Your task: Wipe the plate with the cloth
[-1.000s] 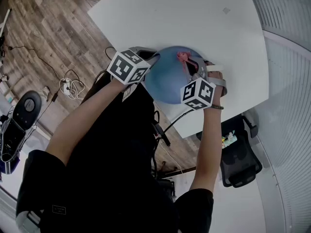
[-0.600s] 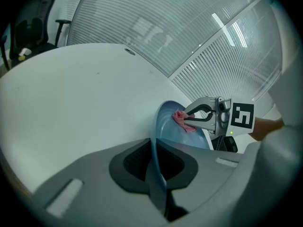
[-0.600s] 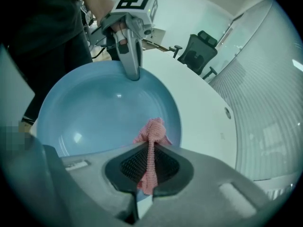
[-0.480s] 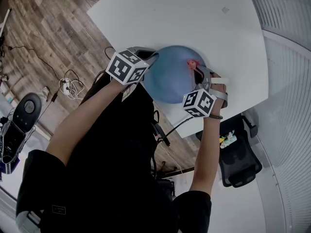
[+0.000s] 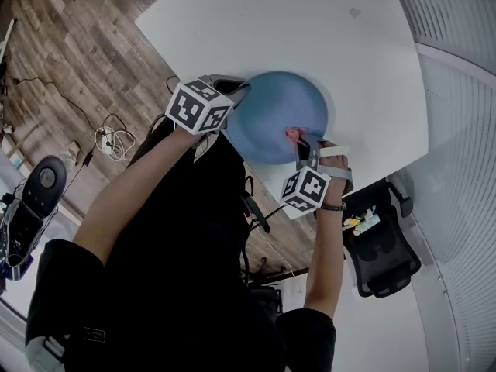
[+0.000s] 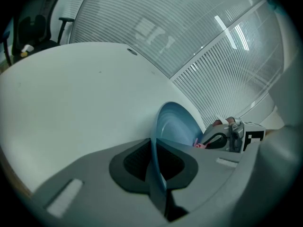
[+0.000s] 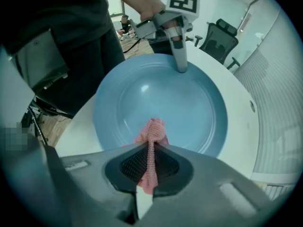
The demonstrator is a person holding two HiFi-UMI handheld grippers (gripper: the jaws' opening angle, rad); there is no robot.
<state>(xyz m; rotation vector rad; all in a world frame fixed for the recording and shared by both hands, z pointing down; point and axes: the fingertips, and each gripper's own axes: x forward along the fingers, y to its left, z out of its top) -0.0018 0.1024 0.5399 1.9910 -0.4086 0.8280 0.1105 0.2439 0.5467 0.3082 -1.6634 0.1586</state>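
Blue plate (image 5: 275, 115) lies near the white table's (image 5: 310, 29) edge, its rim pinched in my left gripper's (image 6: 155, 167) closed jaws; my right gripper (image 7: 150, 167) clamps the pink cloth (image 7: 152, 134), which hangs onto the plate's inner slope at my side.

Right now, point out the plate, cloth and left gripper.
plate (image 7: 189, 103), right gripper view, bare blue centre.
cloth (image 7: 151, 132), right gripper view, pink bunch beyond the jaws.
left gripper (image 7: 181, 66), right gripper view, tips on the far rim.

I read the plate (image 7: 180, 103) as smooth, glossy; cloth (image 7: 151, 136) nubbly knit; table (image 5: 310, 37) matt white; floor (image 5: 70, 45) upper left, wood planks.
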